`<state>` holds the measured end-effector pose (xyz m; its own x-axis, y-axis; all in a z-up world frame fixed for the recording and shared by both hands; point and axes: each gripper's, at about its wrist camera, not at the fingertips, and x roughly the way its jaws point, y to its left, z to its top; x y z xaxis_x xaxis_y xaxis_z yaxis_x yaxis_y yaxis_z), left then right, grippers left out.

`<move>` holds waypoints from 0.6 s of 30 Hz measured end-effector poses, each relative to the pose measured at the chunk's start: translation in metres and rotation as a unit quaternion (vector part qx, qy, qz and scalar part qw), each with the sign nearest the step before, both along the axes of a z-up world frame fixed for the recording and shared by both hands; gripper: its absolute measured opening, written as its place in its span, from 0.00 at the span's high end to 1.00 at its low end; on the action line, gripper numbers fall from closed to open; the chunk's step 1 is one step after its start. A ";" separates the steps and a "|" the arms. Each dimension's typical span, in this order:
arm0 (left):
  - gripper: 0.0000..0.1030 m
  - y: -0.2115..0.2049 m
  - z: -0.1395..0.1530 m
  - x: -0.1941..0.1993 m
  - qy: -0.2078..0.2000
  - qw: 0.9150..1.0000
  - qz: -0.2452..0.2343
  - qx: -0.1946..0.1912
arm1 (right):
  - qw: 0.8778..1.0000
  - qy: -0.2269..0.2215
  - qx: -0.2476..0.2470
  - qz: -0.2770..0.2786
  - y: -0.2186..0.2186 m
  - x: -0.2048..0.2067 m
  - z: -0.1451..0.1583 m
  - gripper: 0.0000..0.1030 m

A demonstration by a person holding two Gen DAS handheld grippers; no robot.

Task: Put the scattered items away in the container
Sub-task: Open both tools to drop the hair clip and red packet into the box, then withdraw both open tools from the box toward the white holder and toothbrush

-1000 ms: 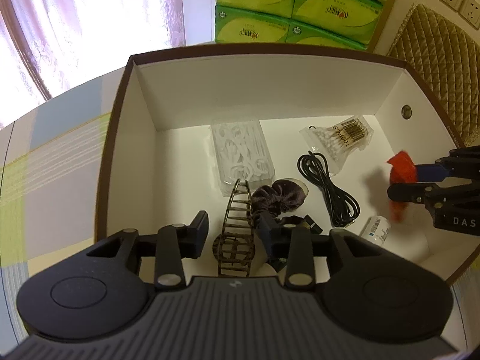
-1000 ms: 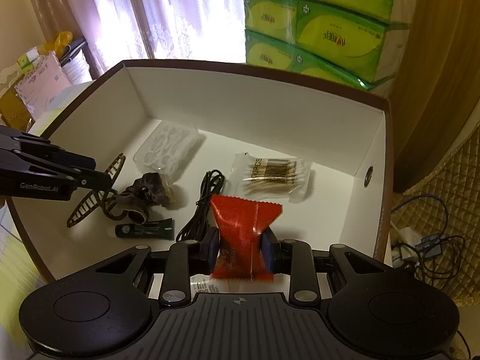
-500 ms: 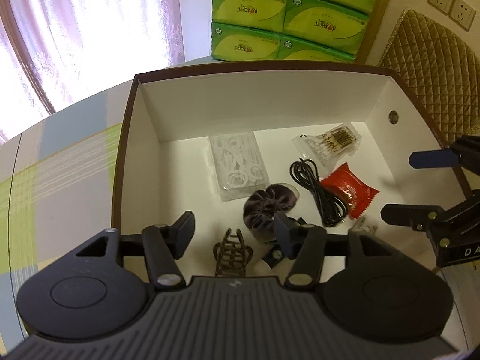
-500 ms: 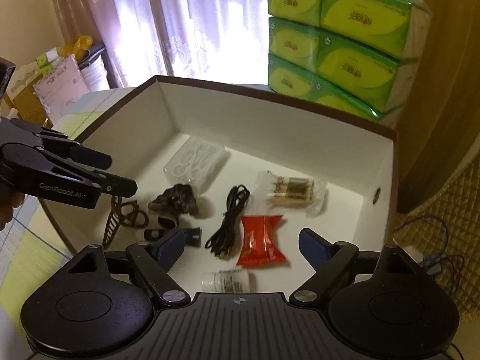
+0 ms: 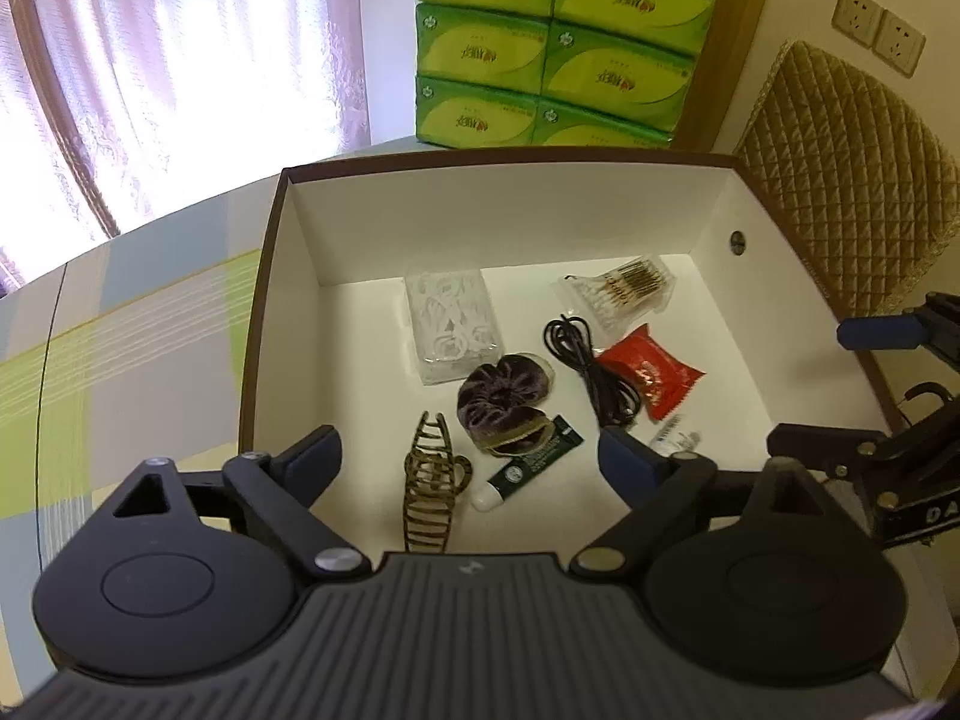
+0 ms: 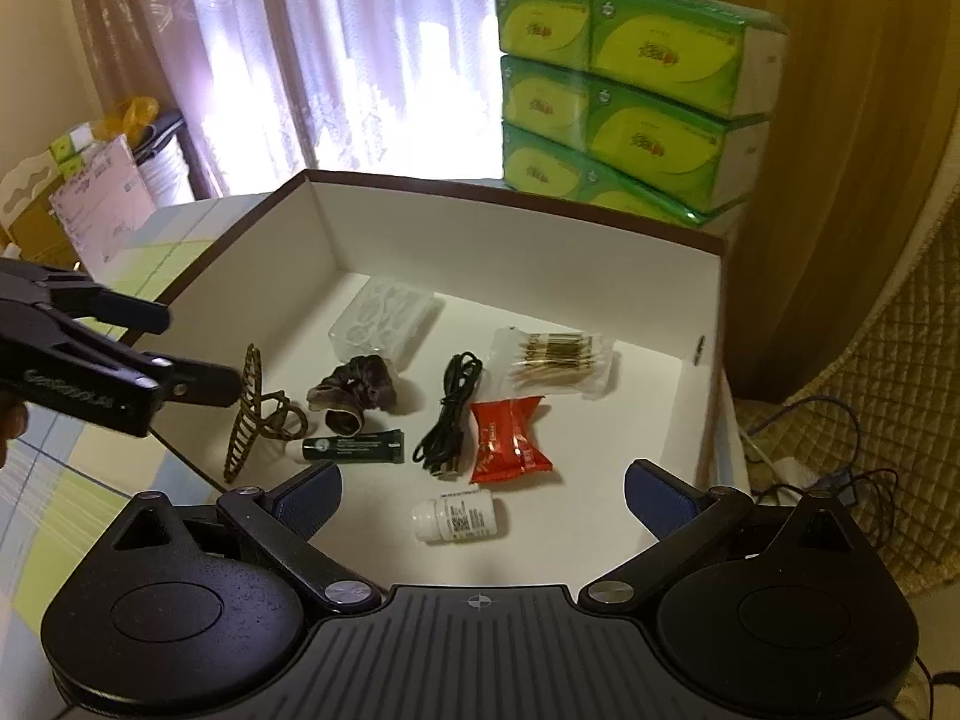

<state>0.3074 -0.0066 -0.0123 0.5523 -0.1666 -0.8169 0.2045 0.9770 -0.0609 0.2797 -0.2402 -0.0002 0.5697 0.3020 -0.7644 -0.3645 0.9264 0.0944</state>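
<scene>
A white box with a brown rim (image 5: 264, 276) (image 6: 516, 198) holds the items. Inside lie a brown hair claw (image 5: 431, 483) (image 6: 246, 414), a purple scrunchie (image 5: 504, 399) (image 6: 357, 391), a dark green tube (image 5: 531, 463) (image 6: 354, 449), a black cable (image 5: 591, 369) (image 6: 450, 414), a red snack packet (image 5: 651, 375) (image 6: 507, 438), a cotton swab bag (image 5: 621, 288) (image 6: 552, 357), a clear floss-pick box (image 5: 453, 324) (image 6: 387, 321) and a small white bottle (image 6: 459, 517). My left gripper (image 5: 471, 459) (image 6: 198, 354) hangs open above the hair claw. My right gripper (image 6: 483, 495) (image 5: 840, 384) is open over the box's near right side, empty.
Green tissue packs (image 5: 558, 42) (image 6: 624, 102) are stacked behind the box. A quilted chair back (image 5: 846, 180) stands at the right, with cables on the floor (image 6: 840, 480). The checked tablecloth (image 5: 120, 348) spreads left of the box. Curtains (image 6: 300, 48) hang behind.
My right gripper let go of the red packet, which now lies in the box; my left gripper released the hair claw. Both grippers opened and pulled back upward.
</scene>
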 end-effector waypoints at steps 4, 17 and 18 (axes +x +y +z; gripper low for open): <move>0.06 -0.001 0.007 -0.015 -0.003 1.000 0.004 0.004 | 1.000 -0.003 0.000 -0.011 -0.003 -0.010 0.006 0.00; 0.05 -0.001 0.021 -0.067 -0.012 1.000 0.012 0.013 | 1.000 -0.011 0.010 -0.026 -0.005 -0.049 0.019 0.00; 0.05 -0.001 0.023 -0.070 -0.014 1.000 0.012 0.014 | 1.000 -0.012 0.011 -0.025 -0.004 -0.052 0.020 0.00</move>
